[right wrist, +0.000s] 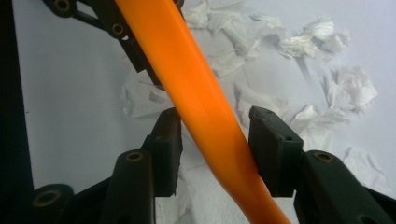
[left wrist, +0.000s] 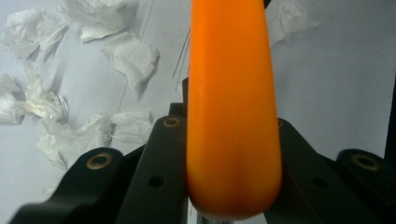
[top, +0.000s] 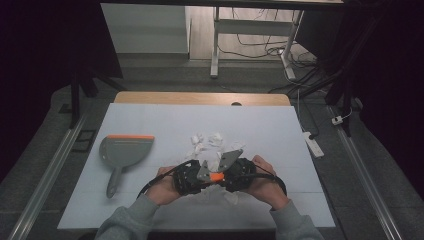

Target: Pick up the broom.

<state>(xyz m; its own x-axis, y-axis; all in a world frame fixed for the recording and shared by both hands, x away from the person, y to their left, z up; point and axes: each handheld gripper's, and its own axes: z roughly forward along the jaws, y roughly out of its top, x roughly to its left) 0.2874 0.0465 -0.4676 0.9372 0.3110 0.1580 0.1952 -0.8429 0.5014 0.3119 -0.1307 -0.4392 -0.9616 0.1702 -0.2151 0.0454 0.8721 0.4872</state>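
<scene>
Here, the person's 2 hands meet at the near middle of the white table (top: 280, 130), each holding a black gripper. The left gripper (top: 187, 176) is clenched on an orange handle (left wrist: 231, 116): in the left gripper view its 2 jaws press against both sides of the thick rounded end, which rises straight up between them. The right gripper (top: 241, 173) faces the left one, nearly touching it in the high view, with a short piece of the orange handle showing between the 2 tools.

In the right gripper view the same handle (right wrist: 196, 98) runs on a slant between the right gripper's jaws. The right-hand pad touches its side; the left-hand pad stands just beside it, and I cannot tell whether that pad makes contact. So these jaws are partly closed around the handle, not yet plainly clamped on it.

Crumpled white paper scraps (top: 205, 142) lie scattered on the table just beyond and beneath the grippers. A grey dustpan (top: 125, 150) with an orange edge lies flat well to the left, its handle pointing toward the near edge, apart from both hands.
</scene>
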